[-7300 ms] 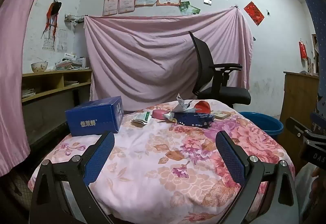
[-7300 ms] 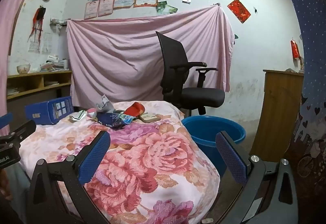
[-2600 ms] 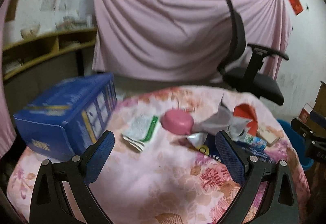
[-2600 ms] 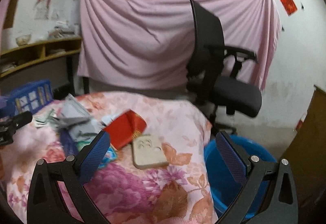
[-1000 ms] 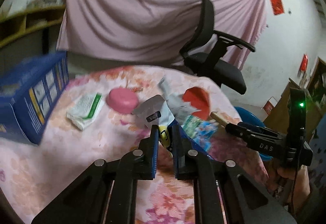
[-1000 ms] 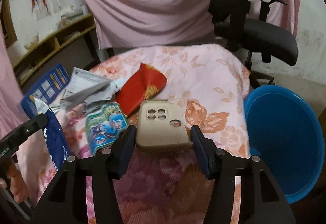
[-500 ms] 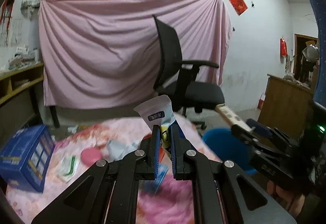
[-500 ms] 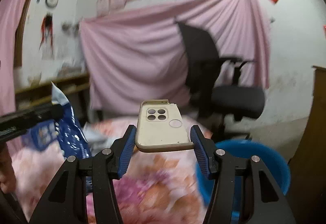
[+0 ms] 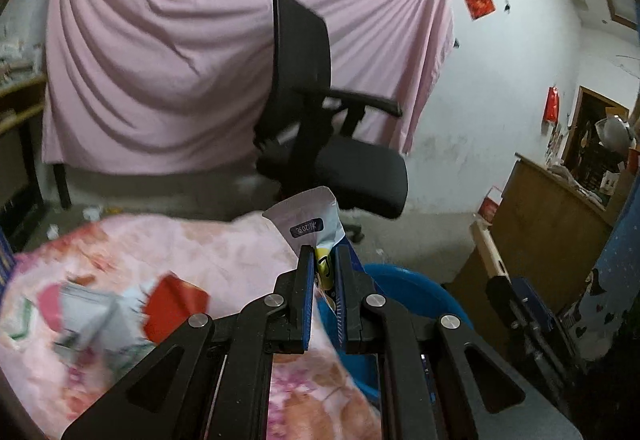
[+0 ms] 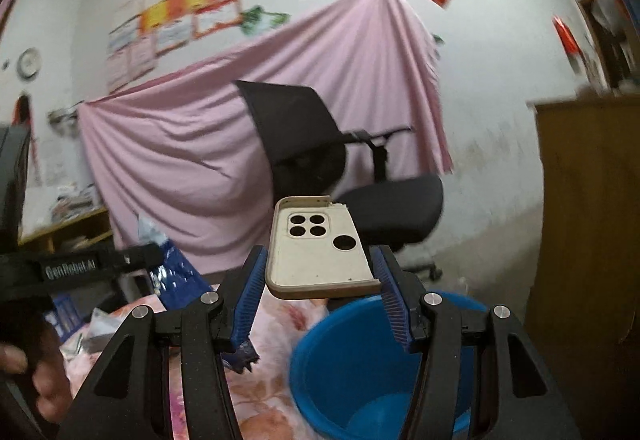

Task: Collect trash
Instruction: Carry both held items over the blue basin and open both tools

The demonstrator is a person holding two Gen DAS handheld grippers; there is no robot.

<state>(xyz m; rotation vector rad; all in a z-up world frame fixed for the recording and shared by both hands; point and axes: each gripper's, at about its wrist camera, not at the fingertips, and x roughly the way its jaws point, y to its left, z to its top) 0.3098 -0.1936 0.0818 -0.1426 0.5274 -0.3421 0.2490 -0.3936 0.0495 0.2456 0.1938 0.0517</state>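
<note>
Claws both loaded — we carry trash above the blue tub (image 10: 360,380).
Left claw (image 9: 322,272) pinches a wrapper (image 9: 310,222); right claw (image 10: 318,282) clamps a beige phone case (image 10: 316,256).

A lived-in room of a home: ahead of the claw (image 10: 320,272), a pink sheet (image 10: 192,143) drapes the wall beneath certificates (image 10: 176,23), behind an office chair (image 10: 340,175); a wooden cabinet (image 10: 588,224) stands right.

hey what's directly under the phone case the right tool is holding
Below the phone case, clamped in the right tool, sits the blue basin beside the floral cloth. The tool's arms cover much of the basin's inside, so its contents cannot be judged.
</note>
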